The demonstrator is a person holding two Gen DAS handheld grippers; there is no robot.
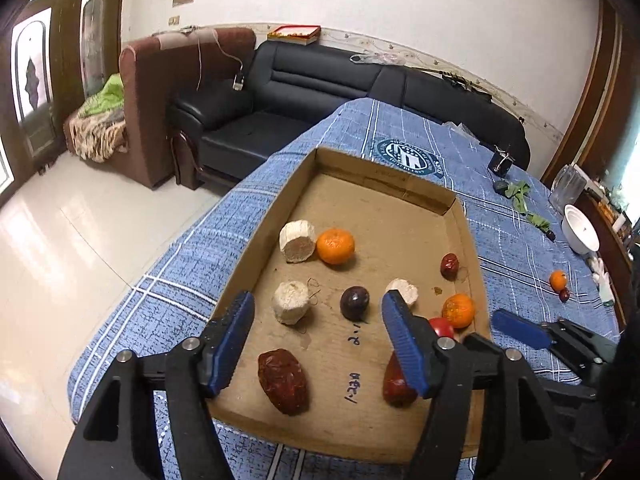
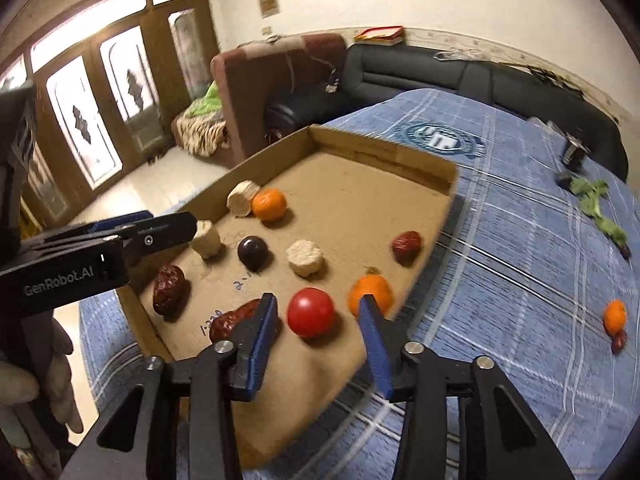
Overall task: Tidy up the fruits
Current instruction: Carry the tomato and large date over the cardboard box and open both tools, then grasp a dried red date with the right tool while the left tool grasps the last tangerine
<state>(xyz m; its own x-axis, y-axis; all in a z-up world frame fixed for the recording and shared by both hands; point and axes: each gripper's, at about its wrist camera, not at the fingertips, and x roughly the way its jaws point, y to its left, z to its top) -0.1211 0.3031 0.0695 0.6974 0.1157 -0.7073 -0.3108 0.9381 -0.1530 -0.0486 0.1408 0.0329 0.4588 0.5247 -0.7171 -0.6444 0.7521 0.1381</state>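
Note:
A shallow cardboard tray (image 1: pixel 400 178) (image 2: pixel 384 148) lies on the blue plaid cloth. In it are two oranges (image 1: pixel 335 246) (image 1: pixel 459 310), a red tomato (image 2: pixel 311 312), a dark plum (image 1: pixel 354 302), three red dates (image 1: pixel 283 381) (image 1: pixel 396 380) (image 1: pixel 449 265) and three pale cut pieces (image 1: pixel 297 241). My left gripper (image 1: pixel 318 344) is open and empty above the tray's near part. My right gripper (image 2: pixel 318 334) is open and empty, with the tomato lying just beyond its fingertips. An orange (image 2: pixel 615 317) and a small date (image 2: pixel 619 342) lie on the cloth outside the tray.
A white bowl (image 1: pixel 580 229), green leaves (image 1: pixel 520 196) and a black clip (image 1: pixel 502 162) sit at the cloth's far right. A black sofa (image 1: pixel 320 92) and a brown armchair (image 1: pixel 160 92) stand behind the table. The right gripper's finger (image 1: pixel 520 332) shows beside the tray in the left wrist view.

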